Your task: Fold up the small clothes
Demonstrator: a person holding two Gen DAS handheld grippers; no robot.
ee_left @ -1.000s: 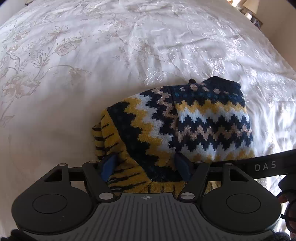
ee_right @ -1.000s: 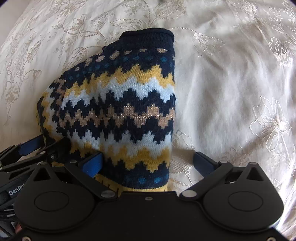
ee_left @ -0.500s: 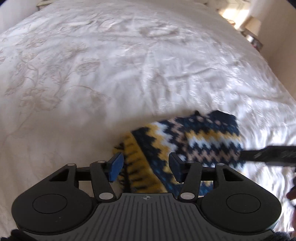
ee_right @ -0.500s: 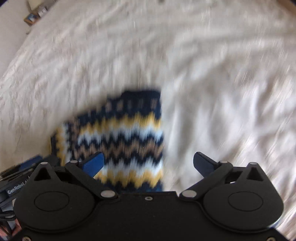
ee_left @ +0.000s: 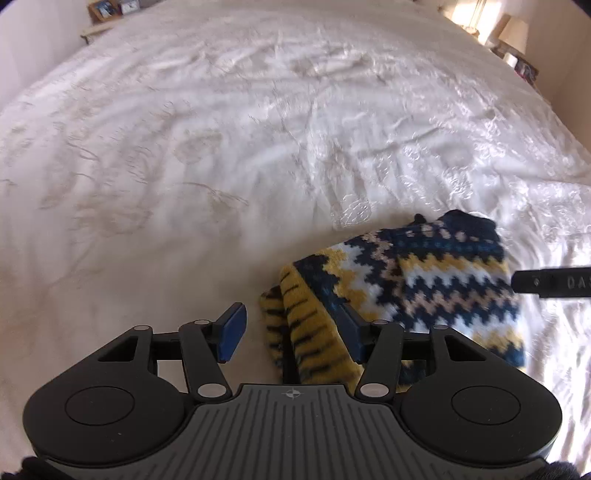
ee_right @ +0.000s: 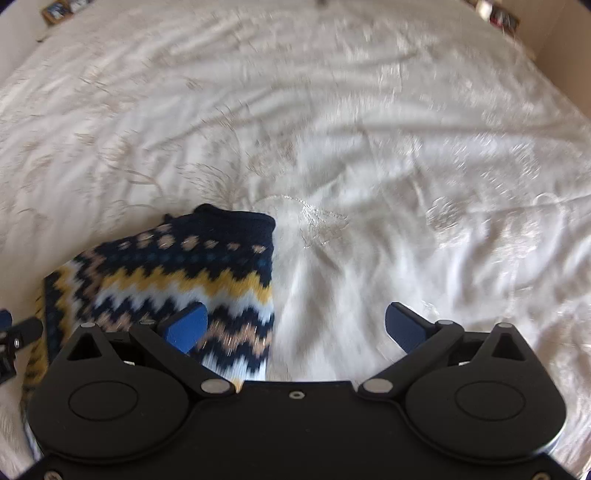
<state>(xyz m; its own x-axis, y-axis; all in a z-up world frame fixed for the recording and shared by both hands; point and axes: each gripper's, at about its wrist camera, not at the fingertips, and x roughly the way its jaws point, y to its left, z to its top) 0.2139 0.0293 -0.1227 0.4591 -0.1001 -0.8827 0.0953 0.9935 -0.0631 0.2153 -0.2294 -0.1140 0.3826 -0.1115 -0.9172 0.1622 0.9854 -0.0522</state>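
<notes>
Two grippers, both with blue pads spread wide and gripping nothing: left gripper (ee_left: 291, 332) above the sweater's yellow striped edge, right gripper (ee_right: 295, 326) above its right border. Folded zigzag-knit sweater (ee_left: 417, 291) flat on the white embroidered bedspread (ee_left: 221, 147). Beyond the sweater, at the bedspread's far corner, a lamp (ee_left: 515, 31), blurred.
</notes>
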